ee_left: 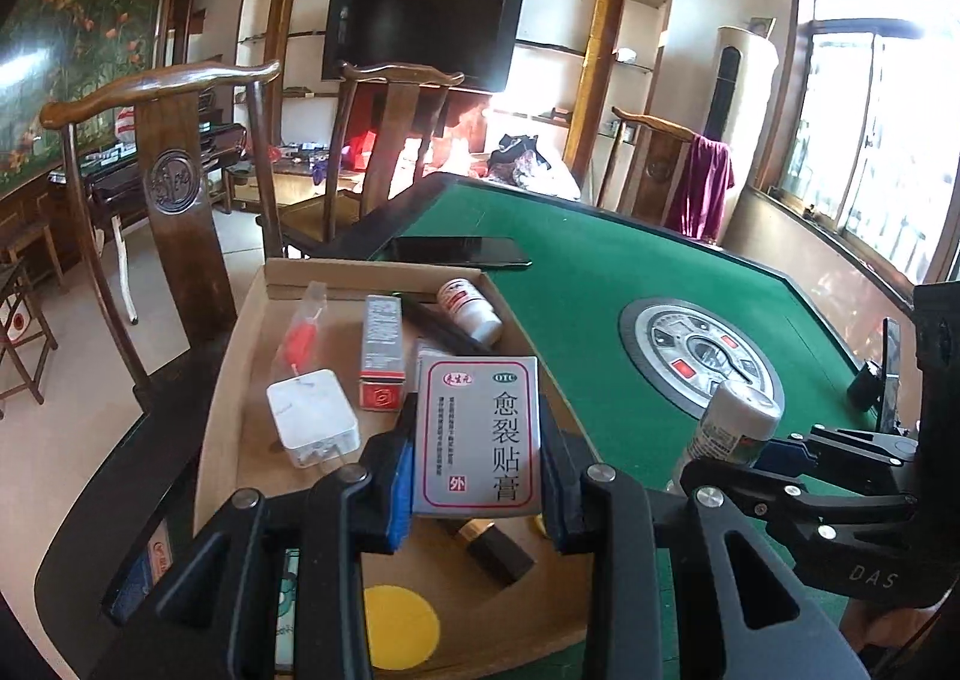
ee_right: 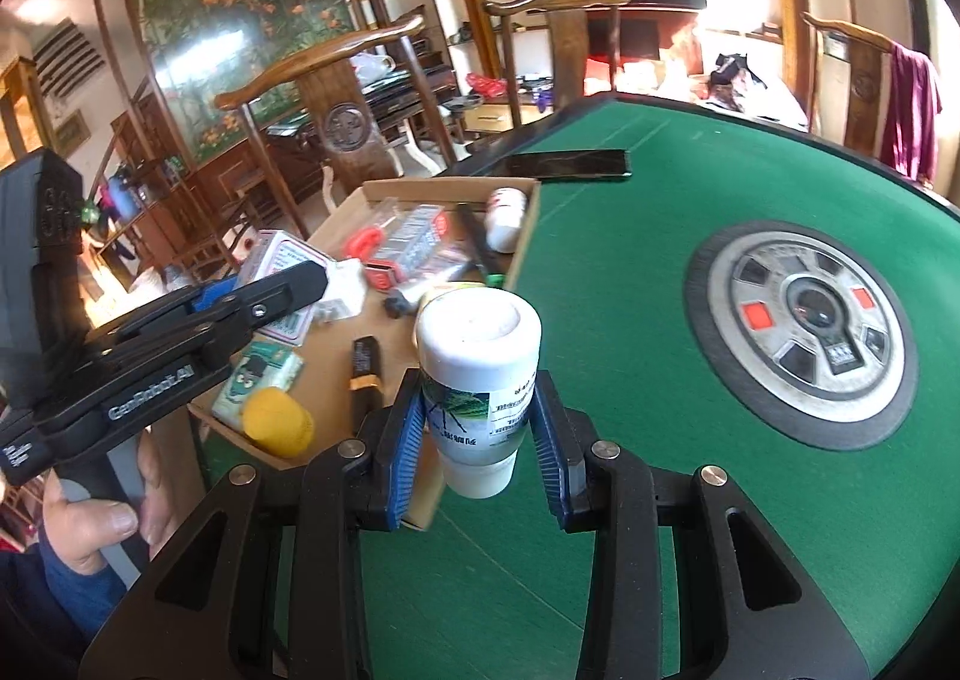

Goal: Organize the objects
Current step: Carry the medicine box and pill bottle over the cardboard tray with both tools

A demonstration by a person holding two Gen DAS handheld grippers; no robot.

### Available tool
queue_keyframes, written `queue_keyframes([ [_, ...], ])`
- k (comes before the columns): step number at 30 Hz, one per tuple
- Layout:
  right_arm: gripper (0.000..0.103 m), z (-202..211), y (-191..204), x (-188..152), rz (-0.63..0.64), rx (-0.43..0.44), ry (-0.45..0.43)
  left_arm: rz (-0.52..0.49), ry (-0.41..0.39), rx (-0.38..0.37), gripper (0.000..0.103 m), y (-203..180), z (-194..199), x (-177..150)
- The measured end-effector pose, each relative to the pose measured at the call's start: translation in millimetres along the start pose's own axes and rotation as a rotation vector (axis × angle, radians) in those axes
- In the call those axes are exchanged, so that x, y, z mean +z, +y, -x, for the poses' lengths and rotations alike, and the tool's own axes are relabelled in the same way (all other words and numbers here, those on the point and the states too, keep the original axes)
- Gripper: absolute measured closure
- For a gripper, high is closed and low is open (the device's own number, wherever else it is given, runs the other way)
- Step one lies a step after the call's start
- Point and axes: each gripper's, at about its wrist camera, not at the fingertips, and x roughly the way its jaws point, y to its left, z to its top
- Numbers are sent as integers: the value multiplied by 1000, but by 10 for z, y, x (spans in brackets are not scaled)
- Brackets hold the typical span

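My left gripper (ee_left: 478, 476) is shut on a flat grey medicine box (ee_left: 478, 434) with Chinese print, held above the shallow cardboard box (ee_left: 252, 332). In the cardboard box lie a white charger (ee_left: 312, 423), a silver-red carton (ee_left: 381, 350), a white pill bottle (ee_left: 469, 310), a red item in a clear packet (ee_left: 303, 335) and a black-gold tube (ee_left: 495, 548). My right gripper (ee_right: 478, 434) is shut on a white bottle with a green label (ee_right: 478, 374), upright, held over the green table by the cardboard box's right edge (ee_right: 528, 236). That bottle also shows in the left wrist view (ee_left: 735, 422).
A black phone (ee_left: 459, 250) lies on the green felt table (ee_left: 600, 272) beyond the cardboard box. A round dial panel (ee_right: 804, 320) sits in the table's middle. A yellow cap (ee_right: 276, 419) and a green packet (ee_right: 258, 377) lie in the box. Wooden chairs (ee_left: 174, 164) stand around.
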Motion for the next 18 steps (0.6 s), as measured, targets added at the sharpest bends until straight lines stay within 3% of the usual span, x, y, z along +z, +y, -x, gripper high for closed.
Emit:
queue_keyframes([
  [8,68,-329,414,50,77,52,54,64,46,22,70,324,-171,-62],
  [18,68,-579,496,84,105,49,98,77,81,27,70,384,-299,-120],
])
